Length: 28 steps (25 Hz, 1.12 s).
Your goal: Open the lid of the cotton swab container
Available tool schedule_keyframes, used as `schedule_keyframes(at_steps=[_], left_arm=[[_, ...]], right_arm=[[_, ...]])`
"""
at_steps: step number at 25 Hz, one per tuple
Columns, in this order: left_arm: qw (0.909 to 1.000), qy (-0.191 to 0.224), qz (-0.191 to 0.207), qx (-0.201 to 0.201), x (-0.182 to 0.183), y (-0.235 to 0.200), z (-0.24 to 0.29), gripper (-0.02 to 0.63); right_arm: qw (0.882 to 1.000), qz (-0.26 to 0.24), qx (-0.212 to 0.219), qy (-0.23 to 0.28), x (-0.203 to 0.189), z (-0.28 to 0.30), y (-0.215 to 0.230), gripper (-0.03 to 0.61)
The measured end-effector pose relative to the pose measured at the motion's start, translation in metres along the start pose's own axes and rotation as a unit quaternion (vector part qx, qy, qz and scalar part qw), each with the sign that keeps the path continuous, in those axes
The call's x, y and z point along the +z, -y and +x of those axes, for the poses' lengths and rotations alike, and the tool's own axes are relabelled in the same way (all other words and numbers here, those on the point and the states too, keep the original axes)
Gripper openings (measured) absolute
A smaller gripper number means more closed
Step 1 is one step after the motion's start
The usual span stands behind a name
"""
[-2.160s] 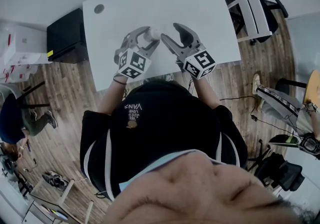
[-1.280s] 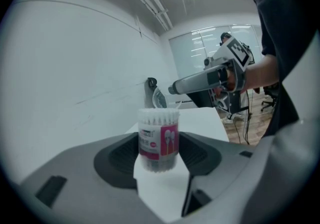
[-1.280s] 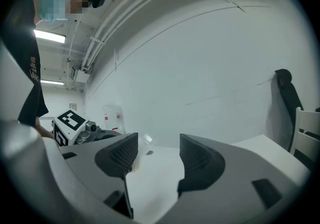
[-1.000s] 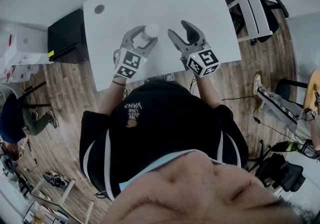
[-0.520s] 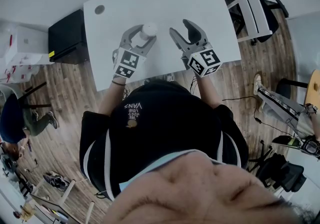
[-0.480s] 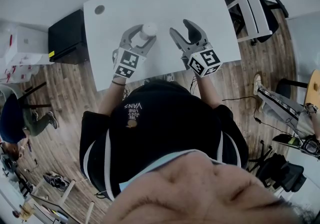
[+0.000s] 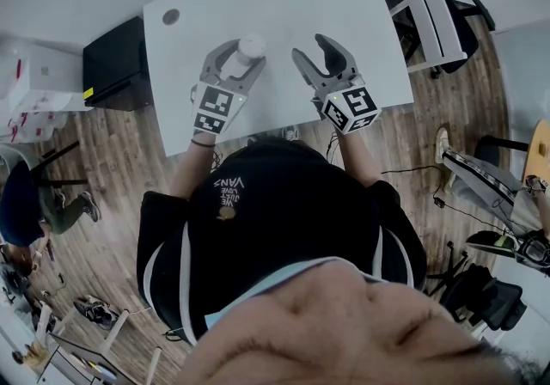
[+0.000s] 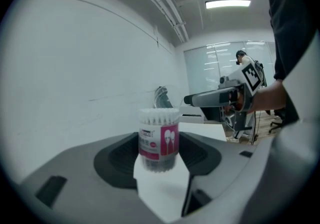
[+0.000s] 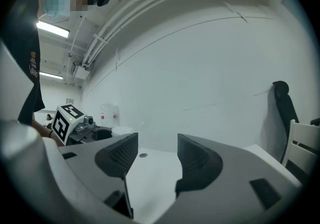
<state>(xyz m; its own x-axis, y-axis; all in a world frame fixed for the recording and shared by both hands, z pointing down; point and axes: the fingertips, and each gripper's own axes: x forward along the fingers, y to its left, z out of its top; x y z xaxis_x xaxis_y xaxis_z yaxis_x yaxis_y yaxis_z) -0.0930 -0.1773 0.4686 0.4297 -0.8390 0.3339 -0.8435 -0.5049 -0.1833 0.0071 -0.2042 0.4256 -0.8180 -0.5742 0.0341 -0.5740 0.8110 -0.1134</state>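
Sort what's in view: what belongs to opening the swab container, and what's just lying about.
For the job:
- cotton swab container, gripped in the left hand-held gripper
- right hand-held gripper, open and empty
- table under them

Lying about:
- black cabinet beside the table
- chair

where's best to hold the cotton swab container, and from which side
Round the labelled middle of the cotton swab container, coming level from the person's side as the left gripper does: it's an upright cylinder, and its top is left free.
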Motion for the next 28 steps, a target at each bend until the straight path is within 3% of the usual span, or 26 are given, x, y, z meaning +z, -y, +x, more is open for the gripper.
schedule_keyframes(at_steps=[9,28], left_arm=[[0.9990,0.031,-0.030,0.014,0.012,-0.008,-0.007,0.258],[0.9965,0.057,-0.050,0.036,0.023,-0.019,-0.021,0.256]], right_arm=[[1.000,-0.011,-0.002,-0.010,-0.004,-0.001,-0.001,0.252],[0.999,-0.028,-0.001,-0.033,-0.013,0.000,-0.007,0.250]])
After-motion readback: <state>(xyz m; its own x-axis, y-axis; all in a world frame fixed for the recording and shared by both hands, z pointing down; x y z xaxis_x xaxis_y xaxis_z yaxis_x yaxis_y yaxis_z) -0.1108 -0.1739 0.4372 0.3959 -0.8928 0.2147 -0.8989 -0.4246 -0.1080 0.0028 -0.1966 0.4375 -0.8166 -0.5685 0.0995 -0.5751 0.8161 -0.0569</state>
